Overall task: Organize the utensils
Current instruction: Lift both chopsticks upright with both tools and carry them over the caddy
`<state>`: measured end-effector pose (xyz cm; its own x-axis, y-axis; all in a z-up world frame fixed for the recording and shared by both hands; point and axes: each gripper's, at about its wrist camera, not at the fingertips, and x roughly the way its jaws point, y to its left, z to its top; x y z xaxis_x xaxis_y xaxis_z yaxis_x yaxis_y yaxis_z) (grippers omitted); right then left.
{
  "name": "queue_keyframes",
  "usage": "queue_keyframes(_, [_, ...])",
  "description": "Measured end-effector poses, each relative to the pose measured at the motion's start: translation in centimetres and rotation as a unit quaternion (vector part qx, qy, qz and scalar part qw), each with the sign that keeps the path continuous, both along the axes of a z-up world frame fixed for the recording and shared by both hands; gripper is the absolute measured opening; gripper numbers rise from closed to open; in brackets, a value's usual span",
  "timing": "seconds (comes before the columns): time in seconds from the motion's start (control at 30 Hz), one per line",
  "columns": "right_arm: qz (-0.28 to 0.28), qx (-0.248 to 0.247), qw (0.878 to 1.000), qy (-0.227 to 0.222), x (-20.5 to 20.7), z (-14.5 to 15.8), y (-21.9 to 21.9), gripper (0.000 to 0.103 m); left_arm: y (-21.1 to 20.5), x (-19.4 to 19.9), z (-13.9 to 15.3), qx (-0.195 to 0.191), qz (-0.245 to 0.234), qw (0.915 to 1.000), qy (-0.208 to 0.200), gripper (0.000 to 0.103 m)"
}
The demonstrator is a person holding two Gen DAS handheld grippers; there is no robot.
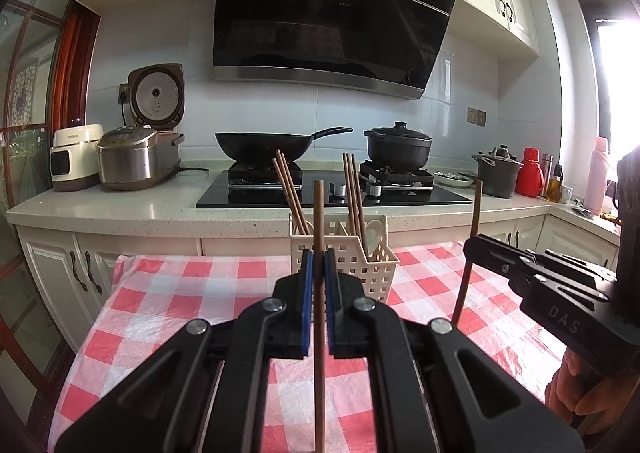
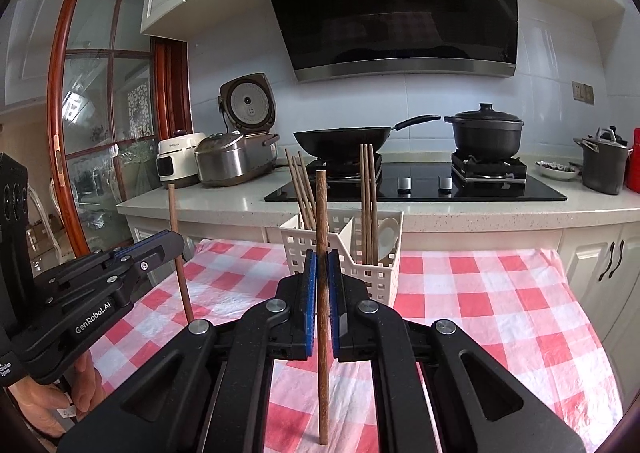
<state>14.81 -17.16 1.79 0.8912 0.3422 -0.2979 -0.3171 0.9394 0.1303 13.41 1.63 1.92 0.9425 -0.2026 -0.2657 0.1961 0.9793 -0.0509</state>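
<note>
My left gripper (image 1: 319,255) is shut on a brown wooden chopstick (image 1: 319,209) that stands upright between its blue pads. Just behind it on the checked cloth stands a white slotted basket (image 1: 374,273), which holds several chopsticks (image 1: 290,193) and a white spoon (image 1: 374,235). My right gripper (image 2: 322,259) is shut on a second, darker chopstick (image 2: 322,205), also upright, in front of the same basket (image 2: 384,277). Each gripper shows in the other's view: the right gripper (image 1: 474,247) at the right, the left gripper (image 2: 174,243) at the left. Both are held above the table.
A red-and-white checked cloth (image 1: 180,293) covers the table. Behind it runs a kitchen counter (image 1: 120,205) with a black hob, a wok (image 1: 260,145), a lidded black pot (image 1: 398,145), two rice cookers (image 1: 136,161), a grey pot and bottles at the right. A hand shows under each gripper.
</note>
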Motion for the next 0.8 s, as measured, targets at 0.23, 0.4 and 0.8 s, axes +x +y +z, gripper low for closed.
queue_keyframes(0.23, [-0.003,0.004,1.000,-0.003,-0.1,0.2,-0.1,0.006,-0.1,-0.3,0.0,0.002,0.001,1.0000,-0.008,0.005])
queue_keyframes(0.4, [-0.003,0.005,1.000,-0.006,-0.3,0.2,-0.3,0.006,-0.2,-0.3,0.1,0.004,0.002,1.0000,-0.008,0.005])
queue_keyframes(0.8, [-0.007,0.003,1.000,-0.008,0.6,0.2,-0.6,0.006,-0.2,0.8,0.7,0.006,0.005,0.9999,-0.012,0.005])
